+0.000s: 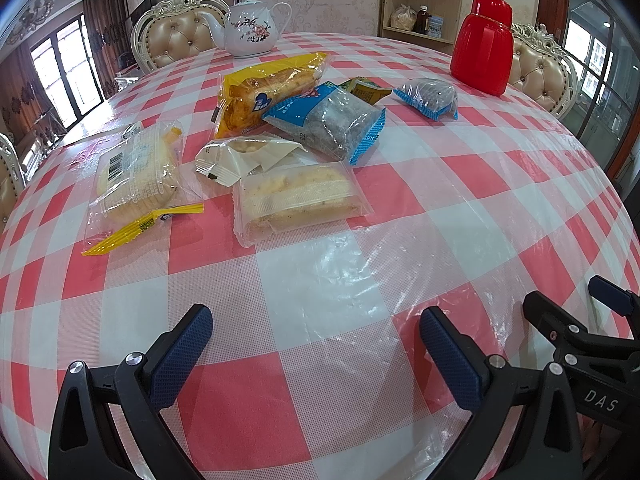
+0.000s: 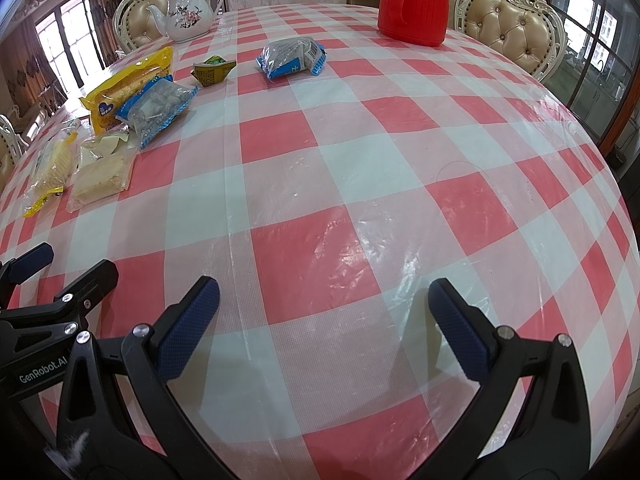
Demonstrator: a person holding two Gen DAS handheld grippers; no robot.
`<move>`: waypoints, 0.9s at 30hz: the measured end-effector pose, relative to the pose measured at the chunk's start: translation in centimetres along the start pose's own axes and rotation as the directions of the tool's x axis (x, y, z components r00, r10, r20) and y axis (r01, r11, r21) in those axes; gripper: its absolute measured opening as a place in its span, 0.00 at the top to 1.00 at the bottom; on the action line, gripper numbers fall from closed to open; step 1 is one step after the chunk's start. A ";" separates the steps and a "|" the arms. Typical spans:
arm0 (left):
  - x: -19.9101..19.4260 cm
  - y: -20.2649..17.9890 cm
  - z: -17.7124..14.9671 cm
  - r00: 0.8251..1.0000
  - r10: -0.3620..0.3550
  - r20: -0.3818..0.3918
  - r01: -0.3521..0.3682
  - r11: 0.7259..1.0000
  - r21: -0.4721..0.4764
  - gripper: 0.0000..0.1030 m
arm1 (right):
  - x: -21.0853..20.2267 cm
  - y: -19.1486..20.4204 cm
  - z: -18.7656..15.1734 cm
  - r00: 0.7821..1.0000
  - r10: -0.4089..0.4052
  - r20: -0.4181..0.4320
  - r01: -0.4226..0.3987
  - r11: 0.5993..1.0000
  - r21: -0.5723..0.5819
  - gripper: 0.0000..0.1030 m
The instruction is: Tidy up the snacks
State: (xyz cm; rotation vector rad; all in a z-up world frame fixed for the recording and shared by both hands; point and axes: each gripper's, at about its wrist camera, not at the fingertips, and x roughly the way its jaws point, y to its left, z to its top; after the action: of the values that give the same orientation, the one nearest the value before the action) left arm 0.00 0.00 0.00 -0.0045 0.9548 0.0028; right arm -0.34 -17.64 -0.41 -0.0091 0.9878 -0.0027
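Both grippers hovered side by side — the left gripper (image 1: 316, 328) and the right gripper (image 2: 324, 304) each had fingers (image 1: 182, 356) spread wide, holding nothing.

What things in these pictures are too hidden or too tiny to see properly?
- Yellow packet, left wrist view: its near end is covered by the blue packet.
- Small folded wrapper, left wrist view: mostly behind the blue packet; its print is too small to read.
- Red flask, right wrist view: its top is cut off by the edge.

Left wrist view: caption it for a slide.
Open left gripper hovers over checkered tablecloth, facing scattered snack packets.
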 end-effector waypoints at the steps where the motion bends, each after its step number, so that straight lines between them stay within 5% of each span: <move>1: 0.0 0.0 0.0 1.000 0.000 0.000 0.000 1.000 0.000 0.00 | 0.0 0.0 0.0 1.000 0.001 0.000 -0.001 1.000 0.000 0.00; 27: 0.0 0.0 0.0 1.000 0.000 0.000 0.000 1.000 0.000 0.00 | 0.2 0.3 0.0 1.000 0.002 0.000 -0.002 1.000 0.000 0.00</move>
State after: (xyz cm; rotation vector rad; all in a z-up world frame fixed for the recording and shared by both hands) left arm 0.00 0.00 0.00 -0.0044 0.9548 0.0029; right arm -0.28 -17.38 -0.59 -0.0084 0.9876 -0.0011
